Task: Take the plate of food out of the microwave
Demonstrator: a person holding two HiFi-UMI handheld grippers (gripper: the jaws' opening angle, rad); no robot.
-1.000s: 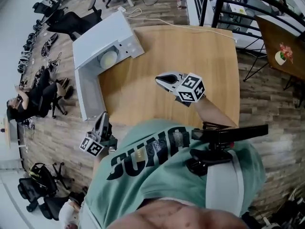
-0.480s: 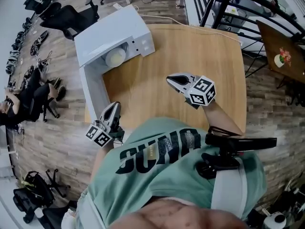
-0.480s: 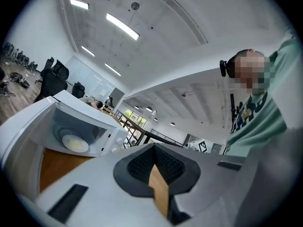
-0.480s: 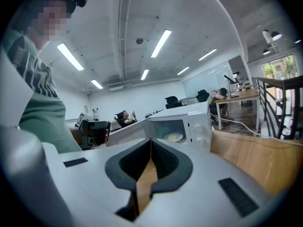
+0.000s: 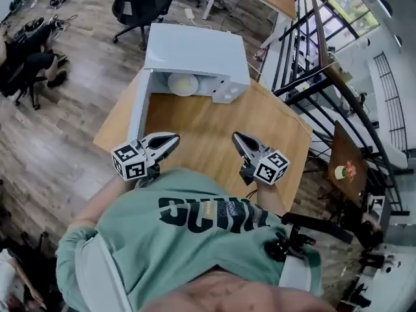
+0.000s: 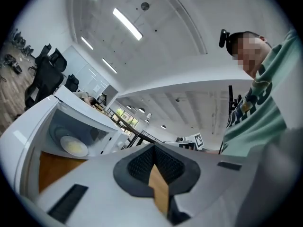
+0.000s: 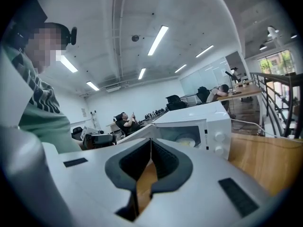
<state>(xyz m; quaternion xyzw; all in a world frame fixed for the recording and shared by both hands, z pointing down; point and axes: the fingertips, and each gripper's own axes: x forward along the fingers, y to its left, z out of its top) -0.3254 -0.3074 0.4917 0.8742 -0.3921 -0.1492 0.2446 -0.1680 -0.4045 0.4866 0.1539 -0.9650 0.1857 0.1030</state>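
A white microwave (image 5: pixel 195 54) stands at the far end of a wooden table (image 5: pixel 214 132), its door (image 5: pixel 139 109) swung open to the left. Inside sits a pale plate of food (image 5: pixel 182 84), also seen in the left gripper view (image 6: pixel 72 147) and the right gripper view (image 7: pixel 185 141). My left gripper (image 5: pixel 174 138) hovers over the table's near left, shut and empty. My right gripper (image 5: pixel 236 136) hangs over the table's near middle, shut and empty. Both are well short of the microwave.
Black office chairs (image 5: pixel 140 5) stand on the wood floor behind the microwave. A black railing (image 5: pixel 305 64) and a dark side table (image 5: pixel 344 158) lie to the right. A seated person (image 5: pixel 26 51) is at far left. My green-shirted torso (image 5: pixel 195 239) fills the bottom.
The head view has swung, so the microwave now lies straight ahead. Both grippers have come up over the table's near edge, side by side, jaws pointing at the microwave.
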